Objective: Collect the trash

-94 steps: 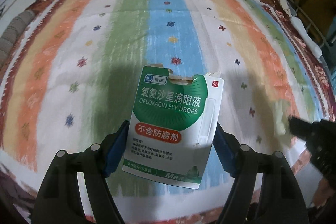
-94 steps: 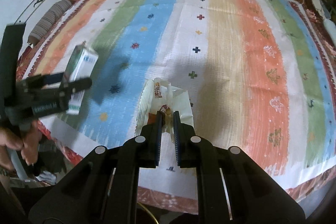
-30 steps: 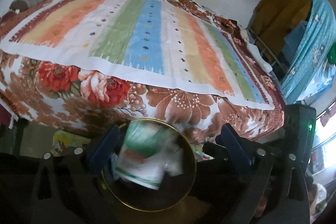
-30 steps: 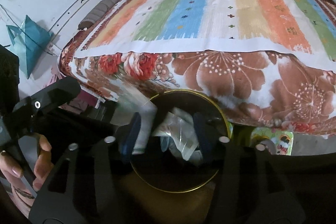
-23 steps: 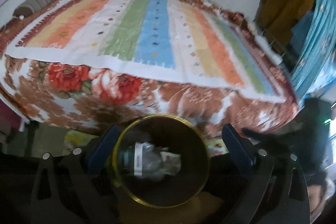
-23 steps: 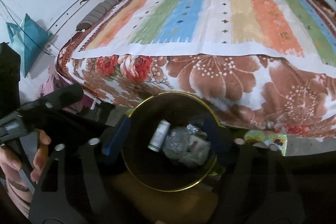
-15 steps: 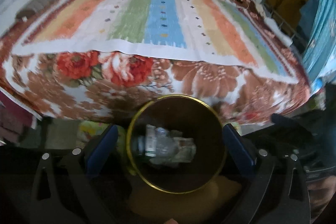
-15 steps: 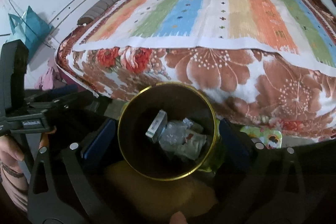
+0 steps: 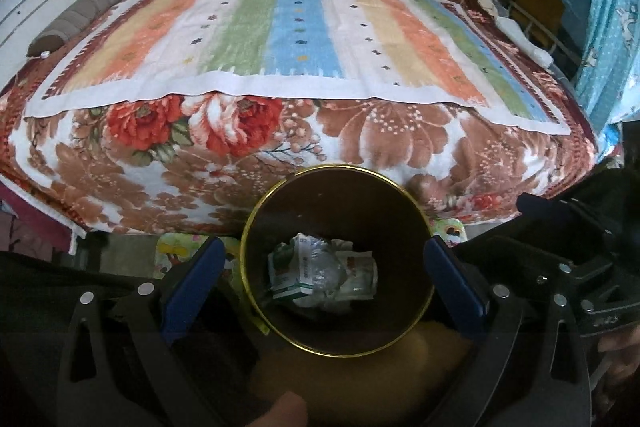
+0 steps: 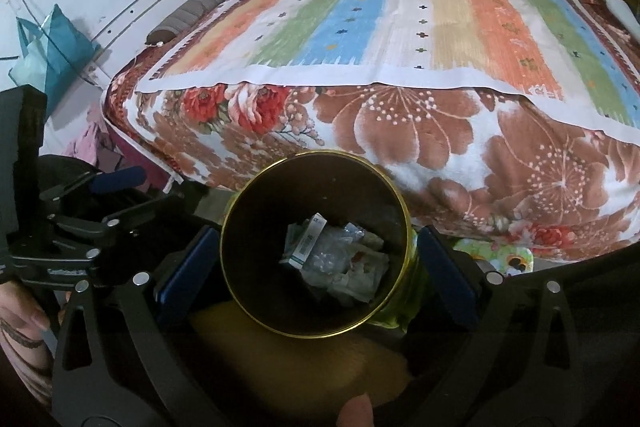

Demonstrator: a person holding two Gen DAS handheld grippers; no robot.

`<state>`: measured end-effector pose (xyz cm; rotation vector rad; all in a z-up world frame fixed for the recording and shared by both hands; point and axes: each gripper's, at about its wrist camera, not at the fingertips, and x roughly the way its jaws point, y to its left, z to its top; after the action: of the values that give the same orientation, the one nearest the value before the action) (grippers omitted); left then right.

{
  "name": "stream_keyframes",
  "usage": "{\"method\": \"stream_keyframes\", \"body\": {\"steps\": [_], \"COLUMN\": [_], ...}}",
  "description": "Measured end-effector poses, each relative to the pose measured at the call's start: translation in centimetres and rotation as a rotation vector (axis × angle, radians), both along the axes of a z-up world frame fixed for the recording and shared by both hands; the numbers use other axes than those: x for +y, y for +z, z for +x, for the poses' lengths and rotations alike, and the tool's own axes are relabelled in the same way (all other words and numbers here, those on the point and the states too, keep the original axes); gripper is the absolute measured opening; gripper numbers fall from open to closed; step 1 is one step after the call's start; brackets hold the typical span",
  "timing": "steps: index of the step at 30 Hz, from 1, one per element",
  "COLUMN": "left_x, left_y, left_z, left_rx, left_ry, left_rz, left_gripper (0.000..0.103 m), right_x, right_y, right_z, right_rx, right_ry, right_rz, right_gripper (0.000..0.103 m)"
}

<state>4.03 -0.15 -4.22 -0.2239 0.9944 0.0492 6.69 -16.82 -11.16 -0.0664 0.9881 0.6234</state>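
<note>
One box [image 9: 291, 269] newly binned — one bin [image 9: 256, 227]

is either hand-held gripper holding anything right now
No. The left hand-held gripper and right hand-held gripper are both open and empty above the bin.

You see the bed [image 9: 360, 155] filling the upper half of both views, covered by a brown floral blanket [image 9: 400, 139] that hangs down its near side. A striped cloth [image 9: 296, 39] in orange, green, blue and cream lies flat over the blanket, its white hem running along the near edge. A grey roll [image 9: 76, 19] lies at the far left edge of the bed. Below, on the floor [image 9: 120, 255], the bin [image 9: 340, 195] stands just in front of the bed, with a flowered mat [image 10: 500, 259] beside it.
</note>
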Motion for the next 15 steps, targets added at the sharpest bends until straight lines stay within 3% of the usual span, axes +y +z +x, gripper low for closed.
{"method": "stream_keyframes", "body": {"steps": [15], "left_x": [0.26], "left_y": [0.12], "left_z": [-0.27], "left_rx": [-0.012], "left_ry": [0.013], "left_rz": [0.000], "left_gripper": [0.097], "right_x": [0.00], "right_y": [-0.01], "right_z": [0.02], "right_rx": [0.006], "right_ry": [0.002], "right_rz": [0.009], "right_gripper": [0.094]}}
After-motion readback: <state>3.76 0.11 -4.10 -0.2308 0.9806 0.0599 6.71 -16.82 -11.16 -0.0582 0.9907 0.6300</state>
